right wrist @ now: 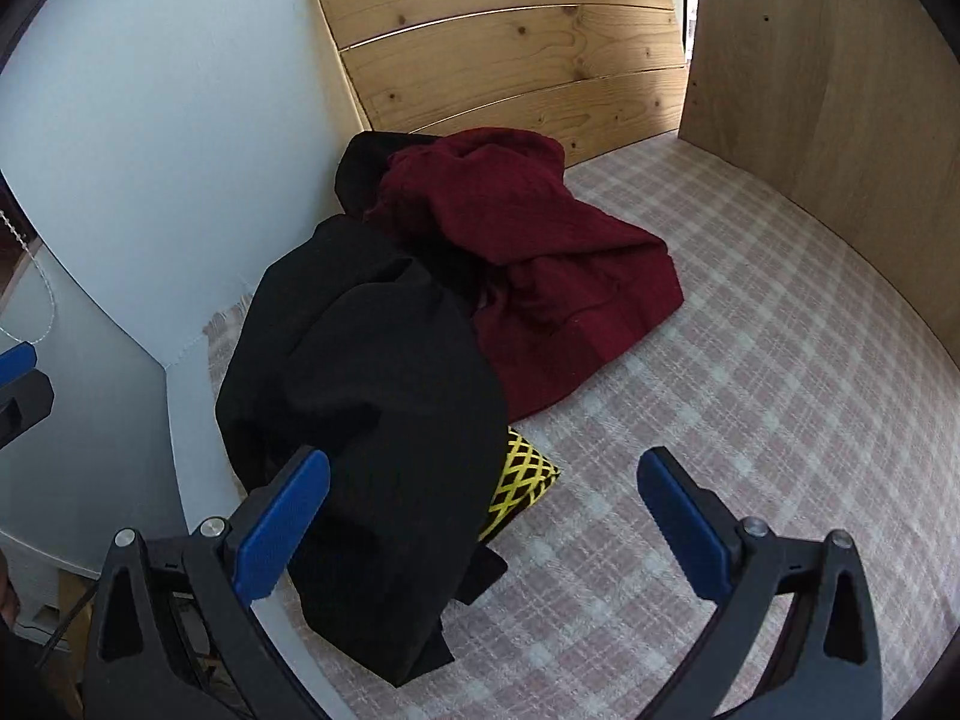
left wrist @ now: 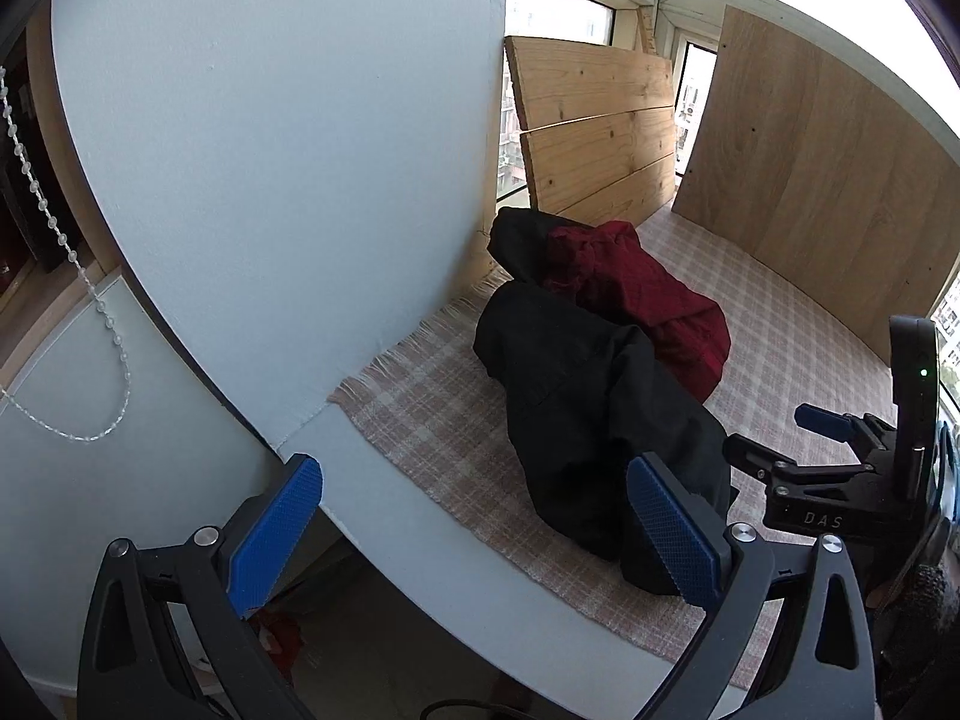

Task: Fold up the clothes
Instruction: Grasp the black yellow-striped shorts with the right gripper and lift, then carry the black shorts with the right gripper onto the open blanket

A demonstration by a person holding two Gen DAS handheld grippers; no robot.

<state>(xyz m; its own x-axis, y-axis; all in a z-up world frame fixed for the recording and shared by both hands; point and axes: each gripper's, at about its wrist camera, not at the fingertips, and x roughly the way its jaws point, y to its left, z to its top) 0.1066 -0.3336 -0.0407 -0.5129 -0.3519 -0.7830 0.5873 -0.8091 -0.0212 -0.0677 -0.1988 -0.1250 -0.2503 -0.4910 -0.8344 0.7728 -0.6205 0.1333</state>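
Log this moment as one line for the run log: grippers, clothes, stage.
left gripper: open, empty | right gripper: open, empty | black garment: crumpled, nearest | dark red garment: heaped behind | checked cloth: beneath | stage: folding not begun

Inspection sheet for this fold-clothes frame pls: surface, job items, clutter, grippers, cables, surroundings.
Surface: checked cloth over the table, fringed at its left edge.
Job's things: black garment heaped partly over dark red garment; both unfolded.
Clutter: yellow-and-black patterned item poking out under the black garment.
Grippers: left gripper open, empty; right gripper open, empty.
Cables: nothing seen on the surface.
Surroundings: white panel, plank board, bead chain.
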